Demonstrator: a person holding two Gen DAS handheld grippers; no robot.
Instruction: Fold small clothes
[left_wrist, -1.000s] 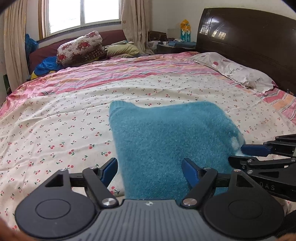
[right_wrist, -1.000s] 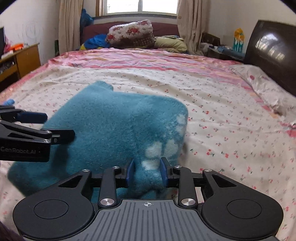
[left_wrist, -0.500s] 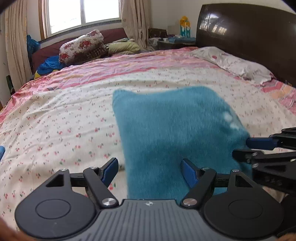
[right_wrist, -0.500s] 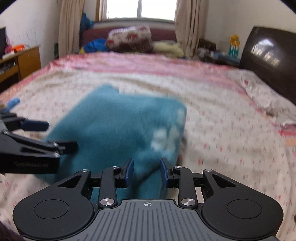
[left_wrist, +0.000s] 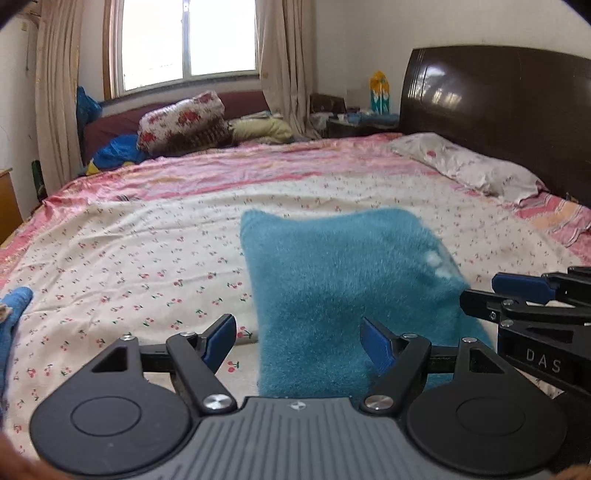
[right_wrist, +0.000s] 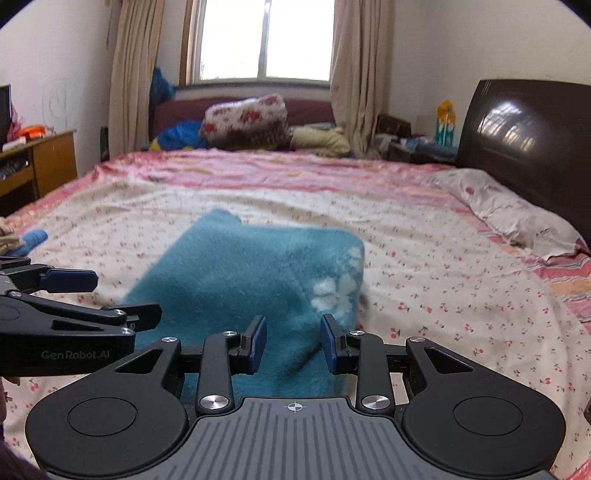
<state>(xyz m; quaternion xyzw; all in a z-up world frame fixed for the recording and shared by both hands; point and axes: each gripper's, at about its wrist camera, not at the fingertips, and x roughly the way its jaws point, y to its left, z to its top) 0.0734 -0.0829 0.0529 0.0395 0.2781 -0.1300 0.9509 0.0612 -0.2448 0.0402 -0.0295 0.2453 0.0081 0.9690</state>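
Note:
A folded teal fleece garment (left_wrist: 343, 291) with a white flower patch lies flat on the cherry-print bedsheet (left_wrist: 129, 258). It also shows in the right wrist view (right_wrist: 251, 273). My left gripper (left_wrist: 297, 338) is open and empty, raised over the garment's near left edge. My right gripper (right_wrist: 293, 343) is open and empty, just above the garment's near right corner by the white flower. Each gripper shows at the side of the other's view.
A pillow (left_wrist: 472, 170) and dark headboard (left_wrist: 498, 107) are on the right. Another blue cloth item (left_wrist: 14, 306) lies at the far left of the bed. Bedding piles (right_wrist: 243, 122) sit by the window; a wooden desk (right_wrist: 37, 162) stands left.
My right gripper opened a little wider and let go of the garment's corner. Both grippers pulled back and up; the garment settled flat on the bed.

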